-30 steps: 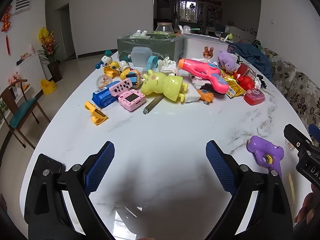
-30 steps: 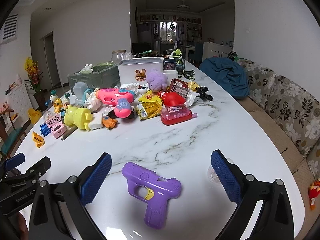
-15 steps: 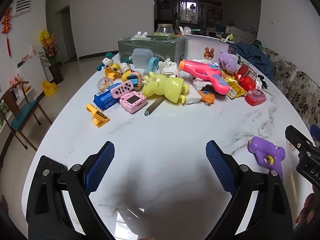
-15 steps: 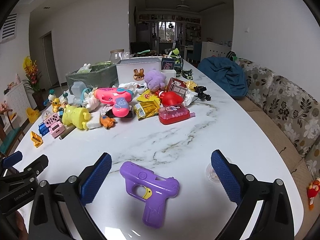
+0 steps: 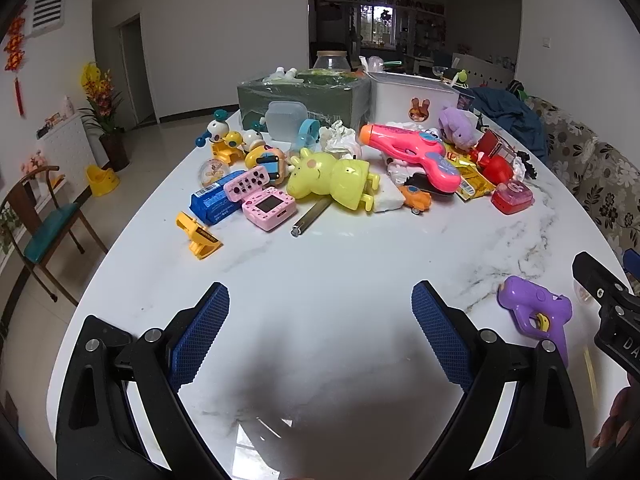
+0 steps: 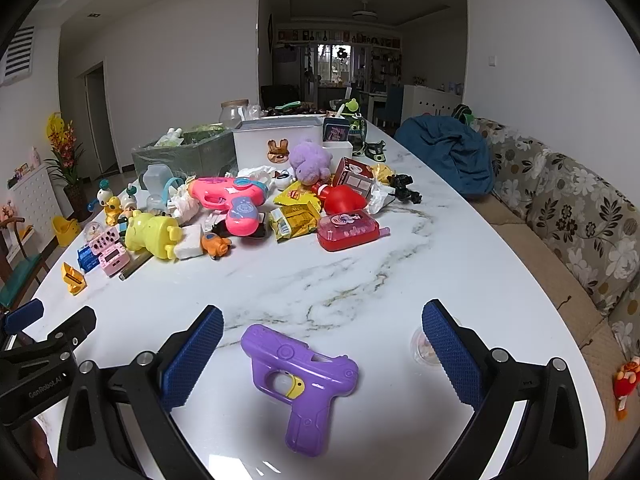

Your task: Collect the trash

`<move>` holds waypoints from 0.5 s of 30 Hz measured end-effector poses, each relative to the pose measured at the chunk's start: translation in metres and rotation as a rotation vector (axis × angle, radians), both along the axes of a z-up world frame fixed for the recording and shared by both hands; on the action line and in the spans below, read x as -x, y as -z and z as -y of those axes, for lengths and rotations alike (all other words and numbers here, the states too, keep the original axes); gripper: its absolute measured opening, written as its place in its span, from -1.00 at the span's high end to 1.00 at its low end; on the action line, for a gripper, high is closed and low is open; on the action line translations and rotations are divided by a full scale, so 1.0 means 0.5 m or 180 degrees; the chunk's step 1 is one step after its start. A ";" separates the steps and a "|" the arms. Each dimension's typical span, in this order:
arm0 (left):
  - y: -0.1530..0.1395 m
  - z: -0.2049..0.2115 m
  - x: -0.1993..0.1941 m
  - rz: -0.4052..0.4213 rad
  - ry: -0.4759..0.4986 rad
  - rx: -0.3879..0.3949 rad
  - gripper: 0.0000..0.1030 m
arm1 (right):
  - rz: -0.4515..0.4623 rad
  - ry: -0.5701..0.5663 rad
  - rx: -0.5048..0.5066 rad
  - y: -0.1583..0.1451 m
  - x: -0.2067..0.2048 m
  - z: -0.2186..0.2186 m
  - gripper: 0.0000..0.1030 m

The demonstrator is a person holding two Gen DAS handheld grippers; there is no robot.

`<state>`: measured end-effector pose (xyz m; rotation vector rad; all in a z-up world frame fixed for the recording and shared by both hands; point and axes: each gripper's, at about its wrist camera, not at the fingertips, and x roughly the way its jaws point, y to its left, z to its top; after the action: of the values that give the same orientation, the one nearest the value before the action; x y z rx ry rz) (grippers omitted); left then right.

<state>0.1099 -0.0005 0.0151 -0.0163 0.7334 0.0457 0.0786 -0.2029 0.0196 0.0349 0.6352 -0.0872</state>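
Both tools were wide apart and held nothing. The right tool (image 6: 320, 324) hung over a purple toy gun (image 6: 304, 376), not trash. The wrappers (image 6: 294, 216) lay far back among toys on the bench (image 6: 400, 272). It might have grabbed the toy by mistake.

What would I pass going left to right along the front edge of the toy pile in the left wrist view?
Yellow clip toy → blue packet → pink handheld game → metal tube → small orange toy car → red heart-shaped case.
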 end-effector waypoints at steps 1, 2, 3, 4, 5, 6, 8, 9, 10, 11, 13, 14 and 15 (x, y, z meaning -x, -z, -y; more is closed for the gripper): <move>0.000 0.000 0.000 0.0001 0.0002 -0.0002 -0.75 | 0.0002 0.0002 0.0005 0.000 0.000 -0.001 -0.91; 0.000 0.000 0.000 0.0004 -0.0004 -0.0007 -0.75 | 0.0001 0.0000 0.0011 0.000 0.000 -0.001 -0.91; 0.000 0.000 0.000 0.0004 -0.0002 -0.0005 -0.75 | -0.0004 -0.0001 0.0009 0.001 0.000 -0.001 -0.91; 0.000 0.000 0.000 0.0001 0.0004 0.0004 -0.75 | -0.0009 0.0001 0.0008 0.001 0.000 -0.001 -0.91; 0.000 0.000 0.001 0.0002 0.0003 0.0012 -0.75 | -0.0008 0.0003 0.0002 0.001 0.000 -0.001 -0.91; 0.000 -0.002 -0.001 0.0002 0.0007 0.0034 -0.75 | -0.0010 0.0001 -0.0001 0.000 -0.001 -0.001 -0.91; 0.001 -0.004 -0.003 -0.0008 0.0026 0.0092 -0.75 | -0.0012 0.0008 -0.0003 -0.001 0.001 0.000 -0.91; 0.001 -0.004 -0.004 -0.0014 0.0033 0.0104 -0.75 | -0.0012 0.0001 -0.0005 0.000 0.000 -0.001 -0.91; 0.002 -0.004 -0.005 -0.0018 0.0036 0.0111 -0.75 | -0.0012 -0.0001 -0.0007 0.000 0.000 -0.001 -0.91; 0.003 -0.004 -0.004 -0.0017 0.0029 0.0105 -0.75 | -0.0013 -0.0002 -0.0012 -0.001 0.000 -0.001 -0.91; 0.006 -0.001 -0.005 -0.0026 0.0013 0.0057 -0.76 | -0.0009 -0.0004 -0.0011 -0.001 0.002 -0.001 -0.91; 0.007 0.000 -0.004 -0.0033 -0.0004 0.0041 -0.76 | -0.0007 -0.0006 -0.0007 -0.001 0.001 -0.001 -0.91; 0.009 0.000 -0.004 -0.0046 -0.0016 0.0032 -0.81 | -0.0006 -0.0002 0.0002 -0.001 0.001 -0.001 -0.91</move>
<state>0.1120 -0.0004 0.0104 -0.0275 0.7479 0.0469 0.0779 -0.2023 0.0201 0.0341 0.6371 -0.0867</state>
